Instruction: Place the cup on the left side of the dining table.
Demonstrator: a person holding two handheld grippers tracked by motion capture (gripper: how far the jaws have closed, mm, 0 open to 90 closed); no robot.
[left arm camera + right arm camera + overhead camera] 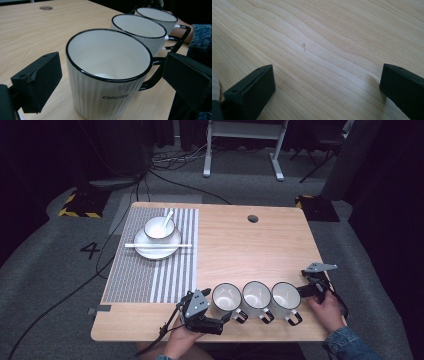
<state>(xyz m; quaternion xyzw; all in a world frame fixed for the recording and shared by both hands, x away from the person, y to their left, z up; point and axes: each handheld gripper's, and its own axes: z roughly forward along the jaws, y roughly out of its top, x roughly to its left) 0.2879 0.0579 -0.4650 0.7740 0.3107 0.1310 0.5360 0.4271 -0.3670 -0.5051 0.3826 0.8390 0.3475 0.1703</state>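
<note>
- L gripper point(110, 82) stood wide open w/ jaws either side of left mug point(107, 75), not clamped
- that mug sat near edge of table point(240, 245), left of 2 more
- R gripper point(327, 92) wide open, held nothing
- mug prob rigid, glossy, slippery, chip-prone; grip across body, not handle

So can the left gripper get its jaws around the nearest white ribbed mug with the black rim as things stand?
Probably yes. The left gripper is open, and the white ribbed mug with the black rim already sits between its jaws with a gap on each side. The black handle points toward one jaw and might get in the way.
</note>
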